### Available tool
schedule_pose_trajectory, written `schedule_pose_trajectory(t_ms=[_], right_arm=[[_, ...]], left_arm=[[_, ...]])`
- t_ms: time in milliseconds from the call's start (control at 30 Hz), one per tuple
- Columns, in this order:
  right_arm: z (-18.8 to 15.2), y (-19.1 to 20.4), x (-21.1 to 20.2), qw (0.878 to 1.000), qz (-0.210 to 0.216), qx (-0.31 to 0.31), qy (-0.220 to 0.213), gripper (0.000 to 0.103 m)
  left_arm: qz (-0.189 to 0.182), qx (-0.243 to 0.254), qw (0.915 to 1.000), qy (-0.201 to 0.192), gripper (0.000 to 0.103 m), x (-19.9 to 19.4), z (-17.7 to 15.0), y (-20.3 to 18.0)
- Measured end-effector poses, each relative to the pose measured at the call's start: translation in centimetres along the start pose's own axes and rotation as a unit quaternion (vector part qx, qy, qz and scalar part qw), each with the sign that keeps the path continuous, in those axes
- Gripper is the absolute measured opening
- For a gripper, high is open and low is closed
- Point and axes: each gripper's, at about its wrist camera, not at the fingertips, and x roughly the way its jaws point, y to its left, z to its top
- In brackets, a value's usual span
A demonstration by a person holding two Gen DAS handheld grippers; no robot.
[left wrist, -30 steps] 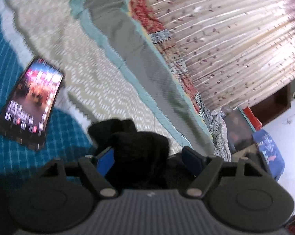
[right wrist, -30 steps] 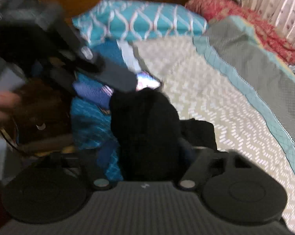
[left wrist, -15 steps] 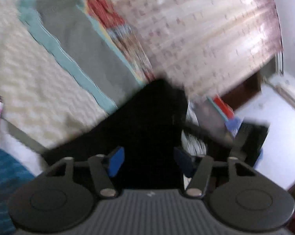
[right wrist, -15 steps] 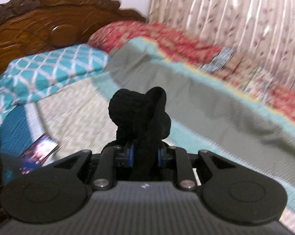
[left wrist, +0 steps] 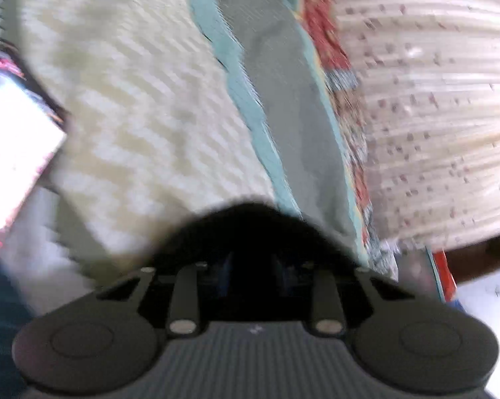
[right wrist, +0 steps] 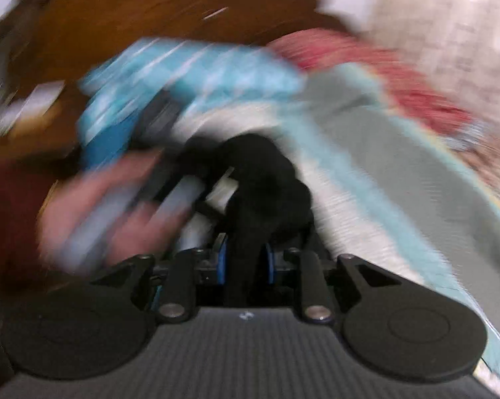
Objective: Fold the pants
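Note:
The black pants bulge up in a dark bunch over my left gripper. Its jaws are closing with the cloth between the blue pads. In the right wrist view the black pants rise as a lumpy bundle from my right gripper. The cloth is pinched between its blue pads while the jaws open slightly. A person's hand holding the other gripper shows, blurred, just left of the bundle. Both views are smeared by motion.
A lit phone lies on the cream zigzag bedspread. A grey blanket with a teal edge runs beside it, and a curtain hangs to its right. A wooden headboard, teal pillow and red quilt lie beyond.
The left jaws have narrowed onto the black cloth and that view has swept across the bed. The right view has swung left towards the headboard, and the hand with the other gripper has come alongside.

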Motion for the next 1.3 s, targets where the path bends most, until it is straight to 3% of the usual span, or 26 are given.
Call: schedule_pose_trajectory(t_ms=[67,100,267,333,400,467,533,567,633,667,733,800,867,900,933,967,1033,1067,1100,1167,1233,1300], right_arm=[[-1.4,1.8,1.2,0.998,0.015,-0.043,0.033,0.038],[-1.9,2.2,1.6,0.998,0.016,-0.047,0.041,0.038],[-1.7,1.2,2.0,0.998,0.036,0.008,0.056,0.041],[-1.5,0.8,1.5,0.998,0.035,0.025,0.054,0.042],[-1.7,0.6,0.7,0.997,0.033,0.044,0.05,0.044],[-2.4,0.6,0.4,0.997,0.028,0.057,0.05,0.049],[-3.6,0.7,0.6,0.996,0.012,0.062,0.059,0.051],[-4.1,0.8,0.9,0.995,0.004,0.068,0.071,0.043],[-4.8,0.6,1.4,0.994,-0.009,0.081,0.077,0.011],[-4.6,0.6,1.2,0.994,-0.022,0.085,0.061,0.011],[-3.8,0.6,0.5,0.994,-0.049,0.094,0.022,0.011],[-3.4,0.9,0.7,0.994,-0.044,0.102,0.008,0.011],[-4.3,1.7,2.7,0.993,-0.003,0.107,0.045,0.018],[-5.0,2.1,3.9,0.991,0.024,0.11,0.074,0.02],[-5.8,2.6,4.6,0.99,0.026,0.11,0.087,0.021],[-6.2,2.9,4.4,0.99,0.019,0.114,0.078,0.023],[-6.2,2.1,3.2,0.986,0.033,0.152,0.065,0.029],[-6.2,1.3,2.2,0.982,0.041,0.176,0.053,0.038],[-6.4,0.6,1.1,0.979,0.043,0.196,0.039,0.042],[-6.9,-0.6,-1.0,0.974,0.031,0.223,0.018,0.043],[-8.1,-1.8,-3.0,0.967,0.013,0.256,0.007,0.043],[-9.8,-2.9,-4.8,0.955,-0.013,0.296,0.003,0.043]], left_arm=[[0.008,-0.01,0.9998,-0.015,0.039,-1.9,0.8,1.3],[0.008,-0.013,0.9997,-0.019,0.043,-2.7,1.0,1.7],[-0.001,-0.017,0.9995,-0.028,0.046,-7.2,1.0,2.4],[-0.009,0.006,0.9997,-0.022,0.054,-8.2,0.3,1.4],[0.01,0.047,0.9988,-0.008,0.087,-8.4,-0.4,-0.1],[0.033,0.088,0.9954,0.018,0.097,-7.3,-1.1,-1.4],[0.047,0.113,0.9908,0.057,0.086,-5.5,-1.9,-2.0],[0.061,0.122,0.9882,0.071,0.047,-4.8,-2.3,-2.2],[0.068,0.138,0.9852,0.075,0.019,-3.8,-2.3,-3.2],[0.046,0.142,0.9867,0.064,0.01,-4.2,-2.2,-3.9],[0.005,0.158,0.9873,0.011,0.01,-5.7,-1.6,-5.7],[0.018,0.196,0.9797,-0.035,0.01,-7.0,-1.4,-6.7],[0.071,0.207,0.9753,-0.029,0.011,-6.7,-1.0,-6.3],[0.085,0.195,0.977,-0.014,0.01,-6.4,-0.8,-5.7],[0.091,0.184,0.9786,-0.006,0.009,-6.1,-0.6,-5.4],[0.094,0.184,0.9784,-0.007,0.011,-6.3,-0.4,-5.4],[0.098,0.205,0.9735,-0.022,0.03,-7.5,-0.4,-5.8],[0.102,0.219,0.9699,-0.032,0.052,-7.8,-0.2,-6.4],[0.102,0.237,0.9655,-0.036,0.068,-7.8,-0.1,-7.1],[0.095,0.291,0.952,-0.02,0.084,-5.8,0.3,-9.3],[0.098,0.335,0.937,0.016,0.089,-3.1,-0.1,-10.4],[0.107,0.37,0.9197,0.077,0.089,0.7,-0.8,-10.7]])
